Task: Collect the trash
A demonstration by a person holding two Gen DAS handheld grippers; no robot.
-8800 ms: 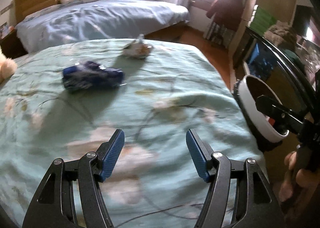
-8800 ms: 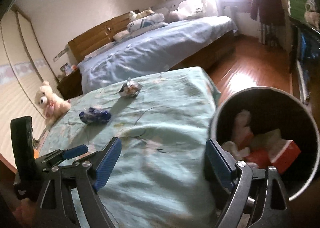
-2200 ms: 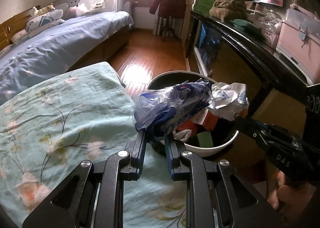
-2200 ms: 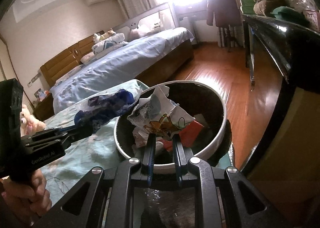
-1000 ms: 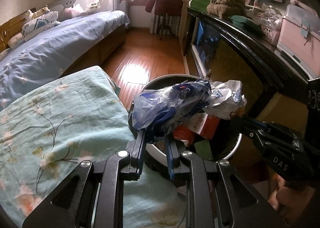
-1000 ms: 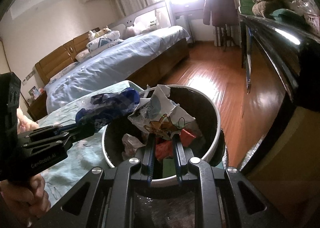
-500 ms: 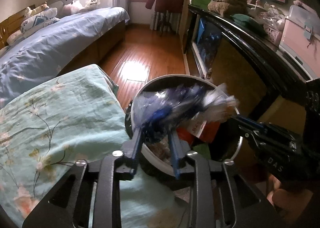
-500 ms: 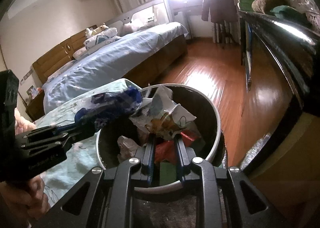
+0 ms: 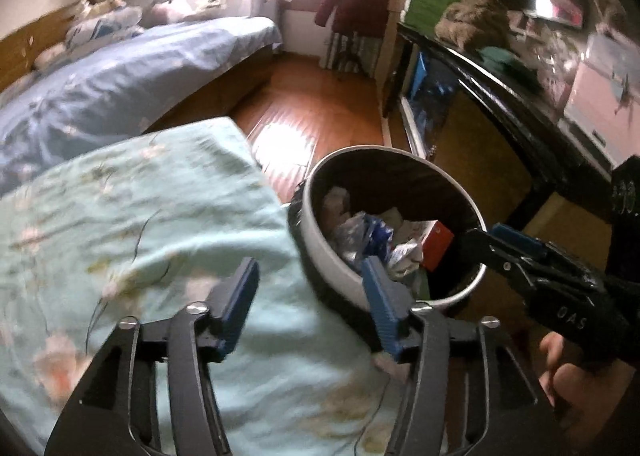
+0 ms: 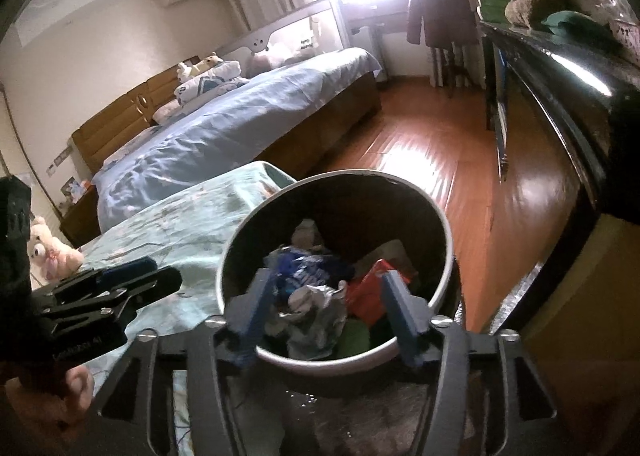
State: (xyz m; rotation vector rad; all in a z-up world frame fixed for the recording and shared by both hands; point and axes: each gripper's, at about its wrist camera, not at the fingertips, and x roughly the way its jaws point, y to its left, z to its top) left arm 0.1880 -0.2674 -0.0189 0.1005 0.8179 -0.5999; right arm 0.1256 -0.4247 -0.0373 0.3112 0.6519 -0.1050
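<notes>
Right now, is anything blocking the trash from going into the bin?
No. Both wrappers already lie inside the trash bin: the blue wrapper and the white crumpled wrapper. The left gripper and right gripper are open and empty.

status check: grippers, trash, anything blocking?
Left gripper open, right gripper open. Blue wrapper and white wrapper in bin. Nothing blocking.

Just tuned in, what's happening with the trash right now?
Both grippers are open and empty over the bin. The left gripper hangs at the edge of the green bedspread, the right gripper over the bin's near rim. The blue wrapper and the crumpled white wrapper lie inside on the other rubbish.
</notes>
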